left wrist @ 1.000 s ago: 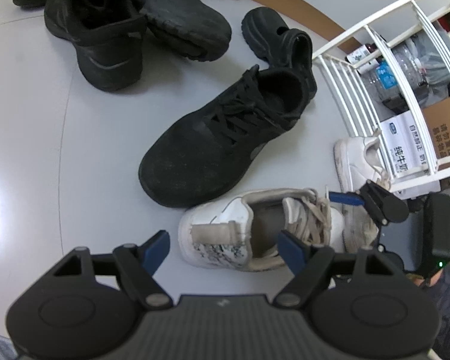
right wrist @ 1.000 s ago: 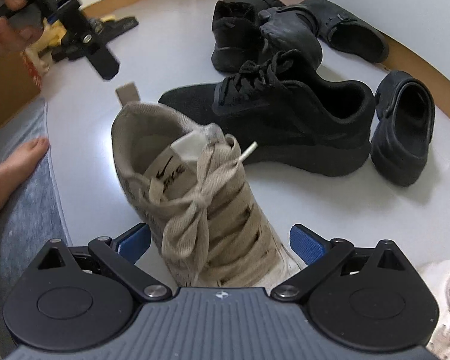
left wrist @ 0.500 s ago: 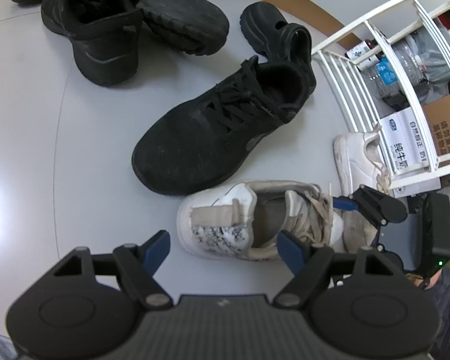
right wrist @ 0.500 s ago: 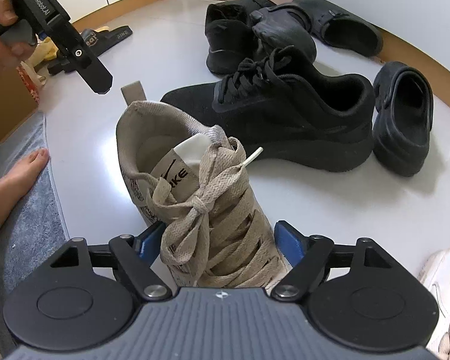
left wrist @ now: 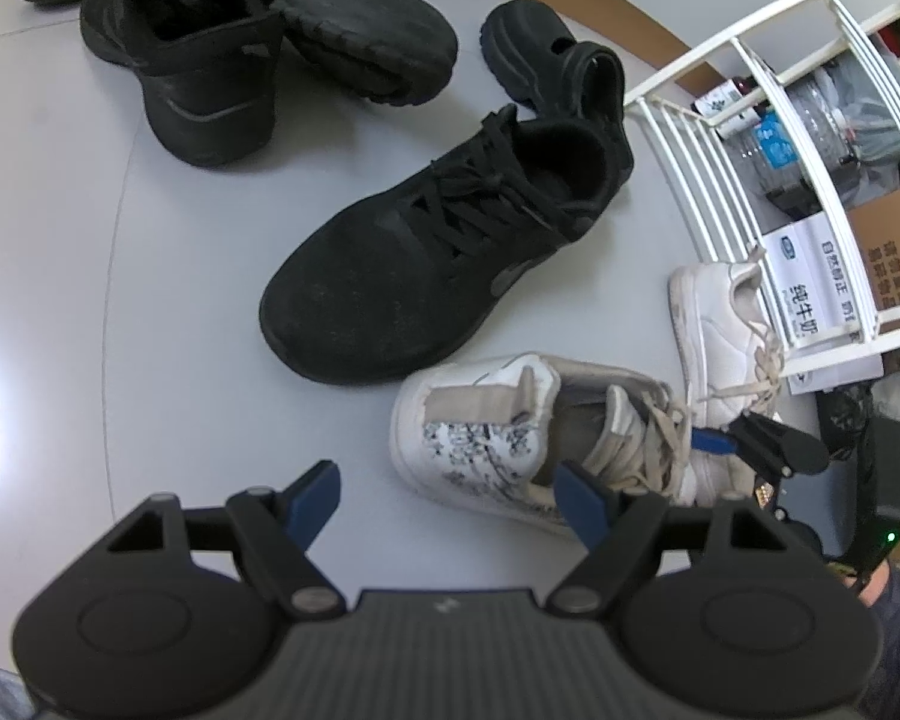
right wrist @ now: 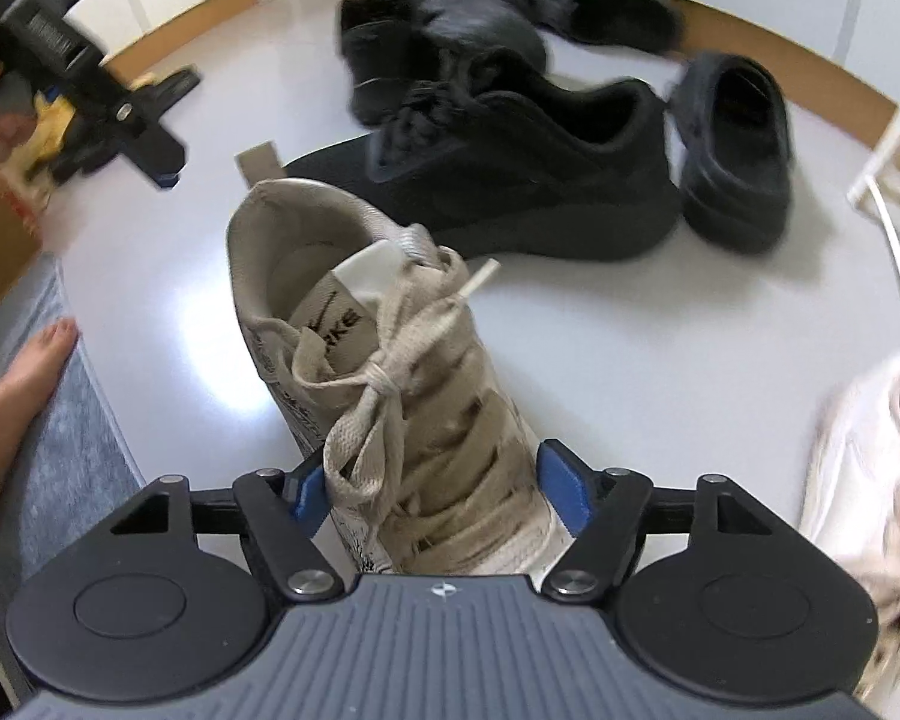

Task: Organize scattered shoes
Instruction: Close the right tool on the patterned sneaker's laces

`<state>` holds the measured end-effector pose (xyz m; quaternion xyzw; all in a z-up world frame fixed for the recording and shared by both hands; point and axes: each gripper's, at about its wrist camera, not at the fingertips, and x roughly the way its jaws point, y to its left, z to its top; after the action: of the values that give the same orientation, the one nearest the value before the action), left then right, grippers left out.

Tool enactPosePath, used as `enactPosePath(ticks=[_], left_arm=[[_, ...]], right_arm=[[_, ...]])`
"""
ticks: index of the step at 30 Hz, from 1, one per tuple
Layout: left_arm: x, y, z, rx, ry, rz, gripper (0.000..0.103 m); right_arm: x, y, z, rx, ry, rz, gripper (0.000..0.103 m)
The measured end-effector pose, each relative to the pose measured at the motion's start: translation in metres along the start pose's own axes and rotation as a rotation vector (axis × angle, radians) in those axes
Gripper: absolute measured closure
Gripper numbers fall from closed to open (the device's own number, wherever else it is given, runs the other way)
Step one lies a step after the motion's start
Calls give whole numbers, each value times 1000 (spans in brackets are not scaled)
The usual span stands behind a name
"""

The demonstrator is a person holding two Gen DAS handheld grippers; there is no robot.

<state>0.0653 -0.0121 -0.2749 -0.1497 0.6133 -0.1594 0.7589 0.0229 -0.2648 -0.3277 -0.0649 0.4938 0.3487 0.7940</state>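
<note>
The right gripper (right wrist: 435, 495) is closing its two blue pads around the front of the white sneaker (right wrist: 390, 396). The pads are sitting right at the shoe's two sides, down by the laces, and look to be just touching it. The white sneaker is standing on the pale floor (right wrist: 600, 360), with its heel pointing away from that gripper.

The left gripper (left wrist: 447, 495) is hanging wide open over the floor, just beside the heel of the same white sneaker (left wrist: 498, 420). Nothing is sitting between its pads.

A second white shoe (left wrist: 720, 336) is lying just past the first one, next to a white wire rack (left wrist: 720, 138).

A little farther out, a black laced sneaker (left wrist: 426, 252) is lying on its sole, close to the white sneaker. A black clog (left wrist: 558, 66) is touching its heel end.

Farthest away, a black high shoe (left wrist: 192, 60) and a dark slipper (left wrist: 360, 30) are lying together.
</note>
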Motion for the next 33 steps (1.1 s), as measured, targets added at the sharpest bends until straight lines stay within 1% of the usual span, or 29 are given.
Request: enactPosePath(ticks=[3, 5, 7, 8, 9, 10, 13, 17, 19, 21, 24, 33], left_arm=[[2, -2, 0, 0, 2, 4, 23], [2, -3, 0, 1, 3, 6, 23], [3, -5, 0, 2, 5, 7, 23], [4, -5, 0, 2, 5, 8, 23], [4, -5, 0, 1, 6, 8, 23], [4, -5, 0, 1, 8, 10, 23], [4, -6, 0, -2, 9, 12, 23], [4, -6, -1, 3, 10, 20, 23], [4, -8, -2, 21, 5, 48, 23], [3, -8, -2, 36, -2, 69, 23], [1, -8, -2, 46, -14, 73, 26], [2, -4, -1, 30, -17, 70, 26]], right_arm=[[-3, 4, -3, -22, -6, -5, 29], [-4, 5, -5, -42, -16, 7, 26], [-5, 6, -5, -60, -23, 27, 16], [-5, 7, -5, -69, -26, 34, 9], [-5, 8, -4, -82, -28, 40, 5], [-2, 12, -3, -115, -30, 42, 5], [4, 17, 2, -158, -26, 14, 5], [14, 19, 8, -174, -27, 28, 5], [20, 20, 12, -180, -25, 43, 5], [23, 21, 13, -179, -23, 43, 8], [22, 20, 11, -166, -25, 33, 13], [12, 13, -2, -83, -9, -5, 18]])
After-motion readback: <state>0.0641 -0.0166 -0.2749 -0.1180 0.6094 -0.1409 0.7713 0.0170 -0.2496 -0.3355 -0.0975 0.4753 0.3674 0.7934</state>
